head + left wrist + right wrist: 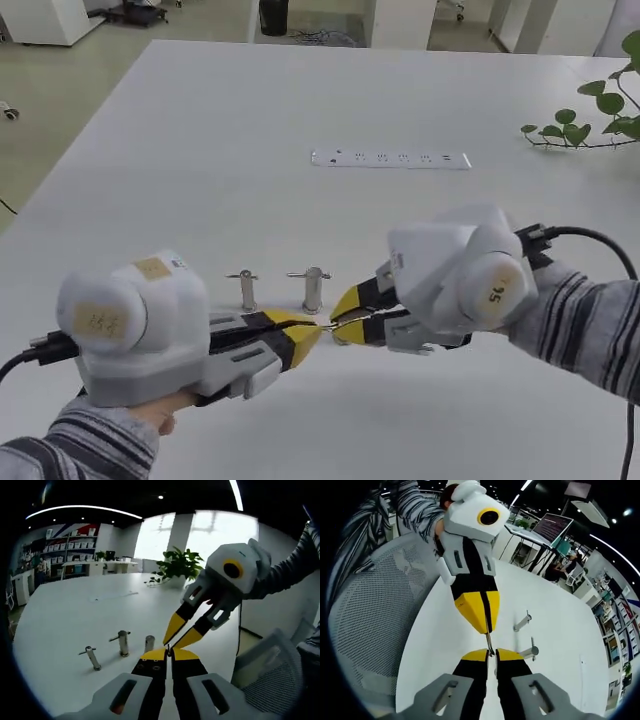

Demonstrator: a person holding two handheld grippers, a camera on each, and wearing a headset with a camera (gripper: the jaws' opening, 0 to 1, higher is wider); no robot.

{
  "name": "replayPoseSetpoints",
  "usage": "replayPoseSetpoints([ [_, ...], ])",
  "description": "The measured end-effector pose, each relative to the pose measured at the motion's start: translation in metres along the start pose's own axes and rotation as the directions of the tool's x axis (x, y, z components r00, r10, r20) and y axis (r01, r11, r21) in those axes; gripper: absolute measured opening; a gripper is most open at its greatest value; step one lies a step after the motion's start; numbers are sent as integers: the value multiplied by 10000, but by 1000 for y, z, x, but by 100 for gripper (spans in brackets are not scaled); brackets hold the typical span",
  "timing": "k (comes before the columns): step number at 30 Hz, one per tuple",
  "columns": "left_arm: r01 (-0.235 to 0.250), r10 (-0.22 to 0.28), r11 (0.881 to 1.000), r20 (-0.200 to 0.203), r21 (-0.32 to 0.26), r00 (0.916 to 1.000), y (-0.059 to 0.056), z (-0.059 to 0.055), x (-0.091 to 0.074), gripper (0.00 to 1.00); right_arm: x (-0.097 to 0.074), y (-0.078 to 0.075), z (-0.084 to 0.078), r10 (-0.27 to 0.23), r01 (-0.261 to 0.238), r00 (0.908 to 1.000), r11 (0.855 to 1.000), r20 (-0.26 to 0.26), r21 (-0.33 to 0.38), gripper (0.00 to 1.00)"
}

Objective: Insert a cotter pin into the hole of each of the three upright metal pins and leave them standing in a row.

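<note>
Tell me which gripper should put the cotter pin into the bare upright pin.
Left, probably. The left gripper looks shut on the cotter pin, and the bare upright pin stands right beside its tips in its own view. The right gripper meets it tip to tip.

text: "15" | on: round yellow sticker (497,291) of right gripper (338,322) | other stickers (100,320): unreadable

Head view: high, angled down over tabletop (250,120). Gripper views: low, close, aimed at each other head-on. All three share the upright pins (313,290).
</note>
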State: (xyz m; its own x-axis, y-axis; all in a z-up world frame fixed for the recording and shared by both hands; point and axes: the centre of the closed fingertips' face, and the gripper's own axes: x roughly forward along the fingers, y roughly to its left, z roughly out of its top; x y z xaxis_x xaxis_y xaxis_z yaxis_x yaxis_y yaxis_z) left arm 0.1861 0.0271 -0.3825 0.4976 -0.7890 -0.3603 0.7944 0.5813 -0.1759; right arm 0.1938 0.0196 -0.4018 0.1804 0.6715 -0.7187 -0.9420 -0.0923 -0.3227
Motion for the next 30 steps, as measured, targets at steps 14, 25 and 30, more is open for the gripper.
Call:
replayPoseSetpoints([
  [14,1273,-1227,9777,-380,1671,9917,-15,-1,-6,0,1,21,1,944,-946,9955,9953,90,225,0],
  [25,1224,-1112,9764,-716,1778,9912,-13,-9,-8,0,-1,25,1,1032,-1032,9947,9946,-39,49,0],
  [30,922,-831,9822,-619,1634,9946,-10,-9,-6,1,-1,24,-3,960,-963,9951,9953,-250,-128,0],
])
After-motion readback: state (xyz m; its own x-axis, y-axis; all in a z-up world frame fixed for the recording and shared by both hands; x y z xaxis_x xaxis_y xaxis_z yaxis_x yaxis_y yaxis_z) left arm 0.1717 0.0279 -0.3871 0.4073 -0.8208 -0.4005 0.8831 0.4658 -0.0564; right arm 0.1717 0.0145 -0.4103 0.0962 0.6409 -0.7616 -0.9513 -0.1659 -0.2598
